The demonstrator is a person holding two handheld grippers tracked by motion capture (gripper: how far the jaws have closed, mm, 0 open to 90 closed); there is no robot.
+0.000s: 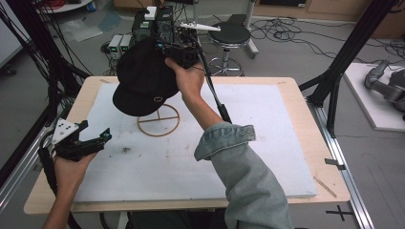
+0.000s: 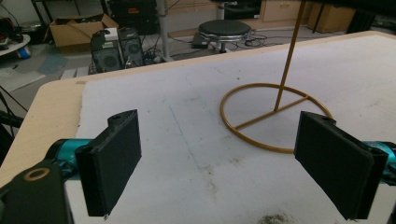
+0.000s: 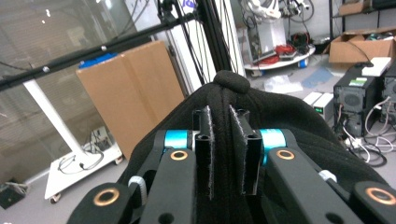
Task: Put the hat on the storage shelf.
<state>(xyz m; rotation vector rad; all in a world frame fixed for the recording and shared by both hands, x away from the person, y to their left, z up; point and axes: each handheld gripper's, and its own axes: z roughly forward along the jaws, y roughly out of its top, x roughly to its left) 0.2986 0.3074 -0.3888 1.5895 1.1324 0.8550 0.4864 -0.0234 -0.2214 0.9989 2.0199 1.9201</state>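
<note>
A black cap (image 1: 143, 78) hangs over the gold wire stand (image 1: 159, 120) near the back of the white mat. My right gripper (image 1: 168, 48) is shut on the cap's crown, pinching a fold of the black fabric (image 3: 225, 140) between its pads. The cap's top button (image 3: 232, 80) shows just beyond the jaws. My left gripper (image 1: 106, 136) rests at the table's left edge, open, with nothing between its pads (image 2: 114, 158). Ahead of it stands the stand's ring base (image 2: 275, 116) with its thin upright rod (image 2: 290, 56).
The white mat (image 1: 267, 143) covers most of the wooden table (image 1: 305, 109). Behind the table are a black stool (image 1: 229, 34), computer towers (image 1: 153, 24) and loose cables. A black frame post (image 1: 351, 52) rises at the right.
</note>
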